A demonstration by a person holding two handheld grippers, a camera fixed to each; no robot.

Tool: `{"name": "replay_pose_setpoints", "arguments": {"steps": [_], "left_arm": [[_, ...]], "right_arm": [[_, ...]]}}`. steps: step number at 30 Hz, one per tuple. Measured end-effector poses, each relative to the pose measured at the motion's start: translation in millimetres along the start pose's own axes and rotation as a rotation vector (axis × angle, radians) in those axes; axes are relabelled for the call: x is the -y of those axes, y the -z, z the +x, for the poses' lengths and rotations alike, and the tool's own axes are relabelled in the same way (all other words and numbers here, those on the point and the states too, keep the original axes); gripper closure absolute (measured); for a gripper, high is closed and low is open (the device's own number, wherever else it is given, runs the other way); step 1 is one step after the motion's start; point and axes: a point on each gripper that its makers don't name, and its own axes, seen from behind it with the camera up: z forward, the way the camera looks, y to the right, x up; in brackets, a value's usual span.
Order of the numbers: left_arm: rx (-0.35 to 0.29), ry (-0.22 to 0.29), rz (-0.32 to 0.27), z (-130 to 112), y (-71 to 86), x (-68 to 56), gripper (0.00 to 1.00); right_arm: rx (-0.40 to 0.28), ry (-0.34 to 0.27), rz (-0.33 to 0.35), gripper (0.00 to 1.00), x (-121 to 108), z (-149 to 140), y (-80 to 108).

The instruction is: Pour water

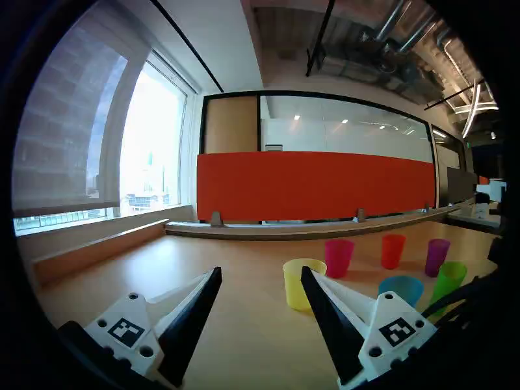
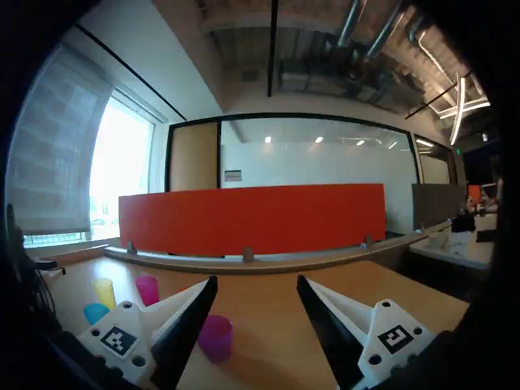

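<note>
Yellow cup stands just beyond left tool; left tool, right tool both spread wide, empty.

Wooden table; six coloured cups upright on it, near together.

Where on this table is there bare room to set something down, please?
In the left gripper view, the table is bare from the yellow cup leftward to the wooden ledge; the cups crowd its right side. In the right gripper view, it is free from the purple cup rightward to the edge.
</note>
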Motion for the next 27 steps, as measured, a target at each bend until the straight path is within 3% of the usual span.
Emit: {"name": "replay_pose_setpoints", "arguments": {"steps": [27], "left_arm": [[0.0, 0.0, 0.0, 0.0, -0.6, -0.7, 0.1]], "right_arm": [[0.042, 0.023, -0.014, 0.03, -20.4, -58.7, -2.7]]}}
